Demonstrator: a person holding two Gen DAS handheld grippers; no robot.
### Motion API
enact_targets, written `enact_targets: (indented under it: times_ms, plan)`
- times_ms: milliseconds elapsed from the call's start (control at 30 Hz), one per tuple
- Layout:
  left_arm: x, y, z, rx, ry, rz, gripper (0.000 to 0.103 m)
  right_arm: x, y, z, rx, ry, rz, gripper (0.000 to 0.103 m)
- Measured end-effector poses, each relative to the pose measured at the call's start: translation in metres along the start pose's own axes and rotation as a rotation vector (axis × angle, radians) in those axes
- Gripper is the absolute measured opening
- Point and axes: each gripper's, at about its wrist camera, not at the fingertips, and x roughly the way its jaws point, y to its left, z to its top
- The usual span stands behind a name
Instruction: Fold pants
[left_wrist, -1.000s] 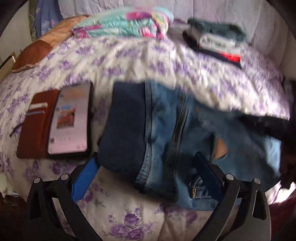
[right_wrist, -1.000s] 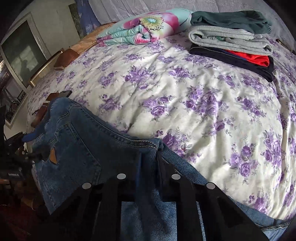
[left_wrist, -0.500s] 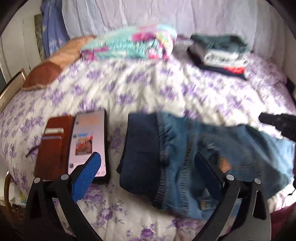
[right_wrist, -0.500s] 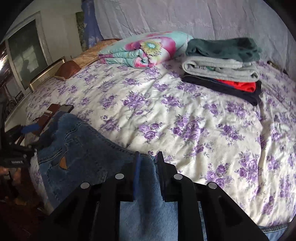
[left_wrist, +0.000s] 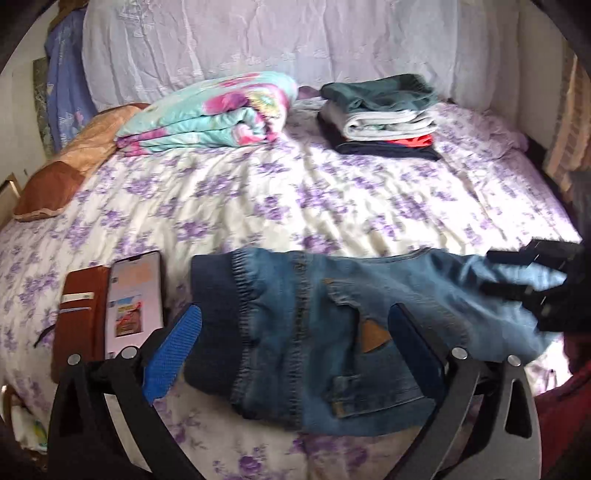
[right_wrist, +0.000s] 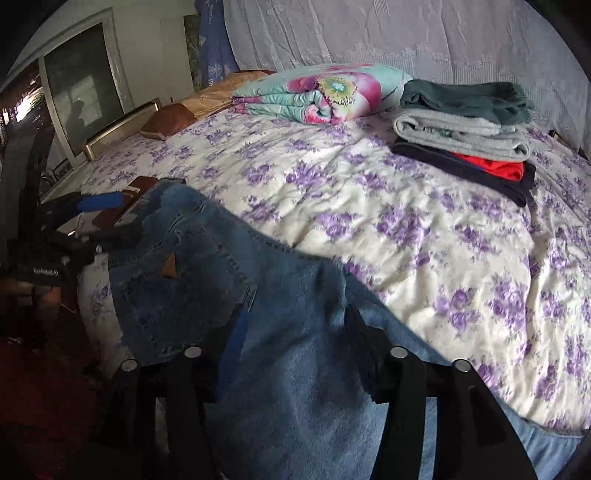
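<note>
Partly blurred jeans (left_wrist: 317, 332), leg covering right hand-held gripper (right_wrist: 291, 325), bed (right_wrist: 406, 229) beneath.

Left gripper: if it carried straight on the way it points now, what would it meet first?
Probably the jeans: the open left gripper has the waistband end lying between its fingers. Depth is unclear, so it may pass just above the denim.

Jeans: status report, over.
Left tool open above waistband. Right tool open astride jeans, lying on bed. Phone beside waistband, apart.
</note>
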Motion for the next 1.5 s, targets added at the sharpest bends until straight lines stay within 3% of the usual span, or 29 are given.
enact_targets:
  times_ms: [33, 67, 100, 167, 200, 267, 333, 400, 433, 500, 533, 567, 600, 633, 700, 833, 933, 1033, 1100, 1200, 1300, 1367, 1400, 1500]
  plan:
    - [0.008, -0.003, -0.003, 0.008, 0.031, -0.006, 0.099, 0.011, -0.002, -0.009, 0.012, 0.058, 0.003, 0.061]
    - [0.029, -0.008, -0.011, 0.027, 0.111, 0.003, 0.099, 0.025, -0.005, -0.019, 0.024, 0.119, 0.012, 0.061]
    - [0.045, -0.013, -0.018, 0.067, 0.159, 0.04, 0.099, 0.024, -0.006, -0.023, 0.031, 0.094, 0.018, 0.061]
    - [0.044, -0.032, -0.027, 0.197, 0.089, 0.135, 0.098, 0.01, -0.004, -0.018, 0.011, 0.079, -0.008, 0.061]
    - [0.041, -0.036, -0.021, 0.212, 0.103, 0.144, 0.098, -0.002, -0.003, -0.016, -0.008, 0.049, -0.033, 0.061]
    - [0.023, -0.038, -0.008, 0.181, 0.083, 0.062, 0.098, -0.033, -0.009, -0.018, -0.013, -0.039, -0.073, 0.061]
    - [0.003, -0.042, 0.002, 0.155, -0.002, -0.023, 0.098, -0.055, -0.026, -0.031, 0.03, -0.071, -0.144, 0.061]
    - [0.003, -0.051, 0.013, 0.178, -0.027, -0.106, 0.098, -0.072, -0.048, -0.052, 0.111, -0.087, -0.209, 0.063]
    - [0.01, -0.061, 0.013, 0.201, -0.002, -0.14, 0.098, -0.076, -0.061, -0.065, 0.169, -0.077, -0.227, 0.068]
    - [0.036, -0.082, -0.002, 0.246, 0.104, -0.169, 0.099, -0.067, -0.086, -0.097, 0.287, 0.034, -0.27, 0.072]
    - [0.056, -0.09, -0.011, 0.284, 0.179, -0.133, 0.099, -0.059, -0.096, -0.111, 0.33, 0.105, -0.282, 0.072]
    - [0.069, -0.101, -0.019, 0.341, 0.206, -0.091, 0.099, -0.062, -0.098, -0.119, 0.353, 0.081, -0.267, 0.072]
    - [0.067, -0.104, -0.019, 0.355, 0.179, -0.078, 0.099, -0.069, -0.097, -0.121, 0.361, 0.052, -0.275, 0.072]
    - [0.066, -0.104, -0.015, 0.347, 0.179, -0.078, 0.099, -0.077, -0.097, -0.119, 0.372, 0.047, -0.288, 0.072]
    - [0.064, -0.1, -0.003, 0.297, 0.21, -0.107, 0.099, -0.105, -0.102, -0.122, 0.425, -0.05, -0.326, 0.072]
    - [0.054, -0.082, 0.018, 0.158, 0.121, -0.108, 0.099, -0.161, -0.147, -0.174, 0.768, -0.206, -0.423, 0.072]
    - [0.055, -0.073, 0.021, 0.082, 0.14, -0.084, 0.099, -0.177, -0.18, -0.218, 1.002, -0.184, -0.503, 0.072]
    - [0.056, -0.074, 0.021, 0.05, 0.152, -0.099, 0.099, -0.18, -0.195, -0.239, 1.085, -0.188, -0.497, 0.072]
    - [0.052, -0.083, 0.022, 0.072, 0.131, -0.122, 0.099, -0.173, -0.202, -0.24, 1.088, -0.198, -0.47, 0.072]
    - [0.056, -0.105, 0.021, 0.166, 0.132, -0.146, 0.099, -0.157, -0.214, -0.234, 1.099, -0.225, -0.443, 0.083]
    - [0.077, -0.133, 0.009, 0.312, 0.201, -0.131, 0.099, -0.156, -0.221, -0.229, 1.112, -0.264, -0.462, 0.084]
    - [0.083, -0.14, 0.001, 0.362, 0.197, -0.096, 0.099, -0.158, -0.221, -0.224, 1.099, -0.272, -0.484, 0.065]
    - [0.082, -0.138, 0.001, 0.361, 0.188, -0.102, 0.099, -0.16, -0.22, -0.223, 1.089, -0.286, -0.475, 0.04]
    - [0.078, -0.126, 0.007, 0.313, 0.181, -0.101, 0.099, -0.174, -0.206, -0.208, 1.01, -0.324, -0.48, 0.023]
